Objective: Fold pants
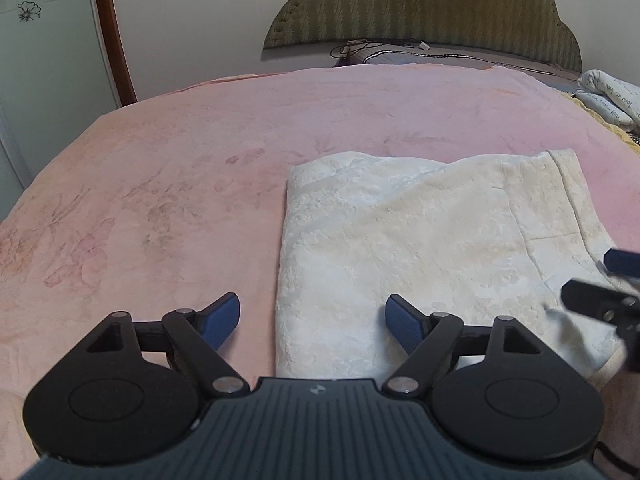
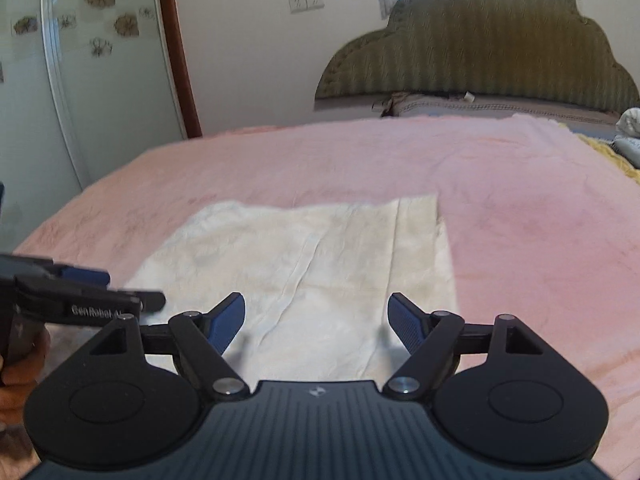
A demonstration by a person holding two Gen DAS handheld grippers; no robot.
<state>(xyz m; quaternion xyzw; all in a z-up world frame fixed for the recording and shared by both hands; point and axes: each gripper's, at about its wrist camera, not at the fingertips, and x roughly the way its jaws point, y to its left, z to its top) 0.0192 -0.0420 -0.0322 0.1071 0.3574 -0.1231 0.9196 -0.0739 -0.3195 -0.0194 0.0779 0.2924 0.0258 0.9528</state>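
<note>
The cream-white pants (image 1: 420, 248) lie folded into a flat rectangle on the pink bedspread (image 1: 160, 184). They also show in the right wrist view (image 2: 320, 264). My left gripper (image 1: 312, 322) is open and empty, held over the near left edge of the pants. My right gripper (image 2: 316, 322) is open and empty over the near edge of the pants. The right gripper shows at the right edge of the left wrist view (image 1: 600, 284). The left gripper shows at the left edge of the right wrist view (image 2: 80, 292).
A green padded headboard (image 1: 420, 4) stands at the far end of the bed, with a pillow (image 1: 440, 56) below it. A bundled white quilt (image 1: 612, 96) lies at the far right. A wardrobe door with flower prints (image 1: 44, 24) stands at the left.
</note>
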